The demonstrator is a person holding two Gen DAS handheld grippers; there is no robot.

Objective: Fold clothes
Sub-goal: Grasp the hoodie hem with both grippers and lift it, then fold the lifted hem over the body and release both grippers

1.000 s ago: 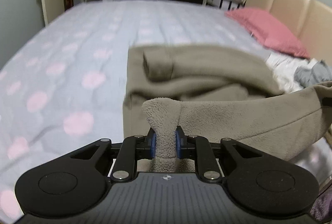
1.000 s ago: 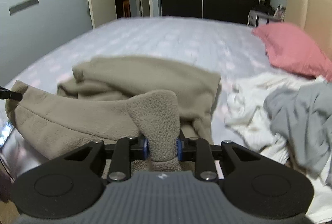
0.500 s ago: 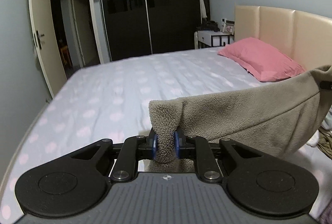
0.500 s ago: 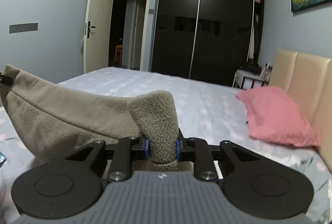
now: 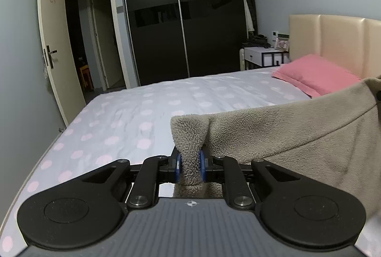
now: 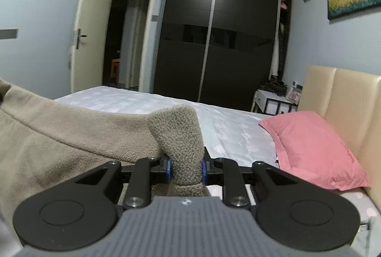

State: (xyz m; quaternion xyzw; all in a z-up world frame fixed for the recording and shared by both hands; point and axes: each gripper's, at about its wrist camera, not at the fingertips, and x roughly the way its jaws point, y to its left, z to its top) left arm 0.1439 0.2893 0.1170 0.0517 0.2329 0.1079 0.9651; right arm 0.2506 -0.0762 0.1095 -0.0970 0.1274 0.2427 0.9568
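Garment: a beige fleece garment (image 5: 297,128) hangs in the air above the bed, stretched by one edge between the two tongs; a seam runs along that edge. Its lower part is out of both views, so whether it clears the bed cannot be told.
Left tongs: the left tongs (image 5: 189,165) are clamped on a bunched corner of the fleece, which pokes up between the blue pads.
Right tongs: the right tongs (image 6: 186,167) are clamped on the opposite corner in the same way; in the right wrist view the cloth (image 6: 71,138) runs off to the left.
What changed: a second ago most of the garment lay crumpled on the bed with both corners already pinched. Since then both tongs have risen and levelled, so the views now look across the room, not down at the bedding, and the sagging edge has pulled nearly taut.
What that means: judged from this, the garment is being lifted and spread so that it hangs straight, which a tidy fold needs. No fold shows in the part in view.
Bed: the bed (image 5: 142,114), with a pale sheet with pink dots, lies bare ahead of the fleece.
Pillow: a pink pillow (image 6: 314,145) rests against the headboard (image 6: 345,100).
Room: a dark wardrobe (image 5: 183,14) and an open door (image 5: 54,42) stand beyond the bed.
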